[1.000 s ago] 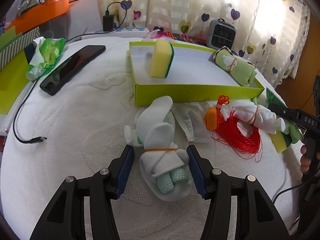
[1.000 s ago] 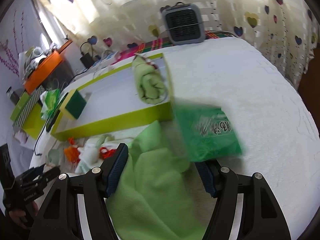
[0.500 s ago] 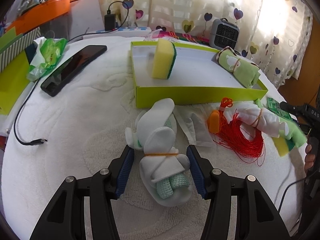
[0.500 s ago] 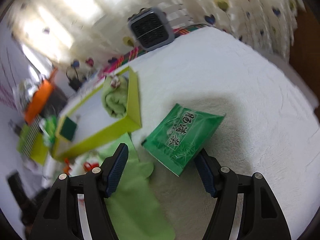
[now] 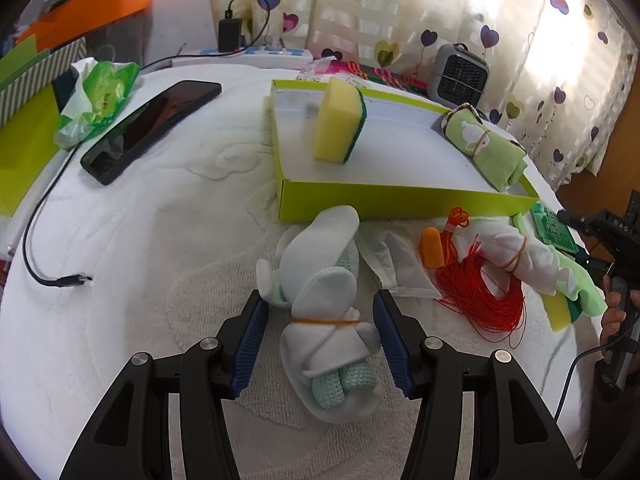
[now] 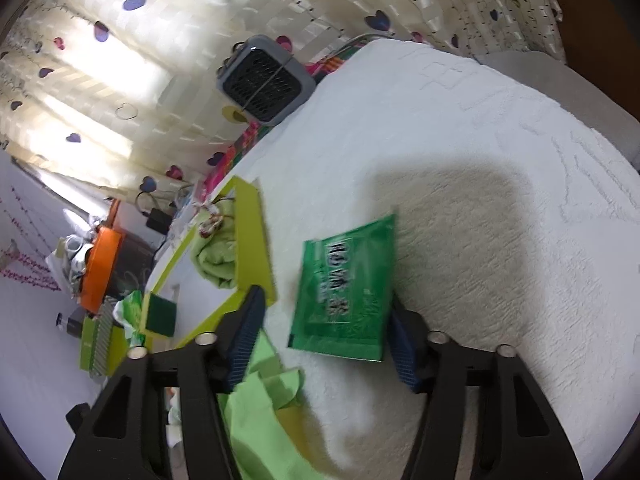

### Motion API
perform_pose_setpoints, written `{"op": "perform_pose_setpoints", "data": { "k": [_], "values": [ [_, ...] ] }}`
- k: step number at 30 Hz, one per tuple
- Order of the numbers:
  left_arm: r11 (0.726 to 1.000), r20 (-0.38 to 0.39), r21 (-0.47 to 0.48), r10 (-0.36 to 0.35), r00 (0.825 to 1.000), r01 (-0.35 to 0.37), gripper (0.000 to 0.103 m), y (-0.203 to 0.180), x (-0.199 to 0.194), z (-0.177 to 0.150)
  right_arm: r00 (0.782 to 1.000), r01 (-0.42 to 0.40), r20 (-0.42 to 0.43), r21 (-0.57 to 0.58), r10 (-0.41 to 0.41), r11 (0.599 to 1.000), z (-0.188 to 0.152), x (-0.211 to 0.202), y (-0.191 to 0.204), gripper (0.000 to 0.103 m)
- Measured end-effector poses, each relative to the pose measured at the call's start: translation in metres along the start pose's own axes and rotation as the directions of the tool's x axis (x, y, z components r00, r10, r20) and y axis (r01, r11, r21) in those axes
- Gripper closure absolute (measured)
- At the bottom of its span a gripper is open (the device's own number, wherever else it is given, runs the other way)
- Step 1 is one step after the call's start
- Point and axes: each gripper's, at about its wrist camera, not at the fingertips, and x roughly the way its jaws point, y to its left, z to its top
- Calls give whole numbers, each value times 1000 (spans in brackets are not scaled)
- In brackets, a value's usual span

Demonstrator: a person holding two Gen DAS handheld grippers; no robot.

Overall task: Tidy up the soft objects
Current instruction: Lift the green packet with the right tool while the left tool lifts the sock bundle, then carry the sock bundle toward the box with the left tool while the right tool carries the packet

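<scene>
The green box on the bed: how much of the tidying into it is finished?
Two soft things already lie in the green box: a yellow sponge and a rolled green towel. The left hand-held gripper straddles a white sock bundle, jaws open. The right hand-held gripper has been closing around a green packet. The red string and second white bundle wait outside.

Both grippers are black plastic. The left gripper (image 5: 319, 326) has two angular arms with cut-out slots, round silver screws at the joints and ribbed blue pads (image 5: 249, 350) lining the fingers. The right gripper (image 6: 324, 332) looks the same. From the left camera its black body carries pale lettering, with a thin black cable (image 5: 570, 376) trailing below.
</scene>
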Motion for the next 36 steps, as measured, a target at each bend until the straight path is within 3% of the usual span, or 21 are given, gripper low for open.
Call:
{"op": "perform_pose_setpoints", "data": {
  "k": [2, 8, 13, 17, 36],
  "values": [
    [1000, 1, 8, 5, 1000, -5, 49, 0, 1, 0, 1000, 30, 0, 6, -30, 1000, 2, 1, -3, 69],
    [1000, 8, -7, 1, 1000, 0, 51, 3, 0, 1, 999, 54, 4, 6, -54, 999, 4, 1, -8, 84],
    [1000, 13, -20, 8, 1000, -8, 64, 6, -1, 1, 999, 52, 5, -2, -52, 999, 3, 0, -10, 88],
    [1000, 18, -26, 6, 1000, -5, 68, 7, -2, 0, 998, 57, 10, -3, -57, 998, 1, -2, -10, 90],
    [1000, 70, -24, -16, 997, 17, 70, 9, -25, 1, 994, 58, 96, -97, -48, 994, -10, -29, 15, 100]
  ]
}}
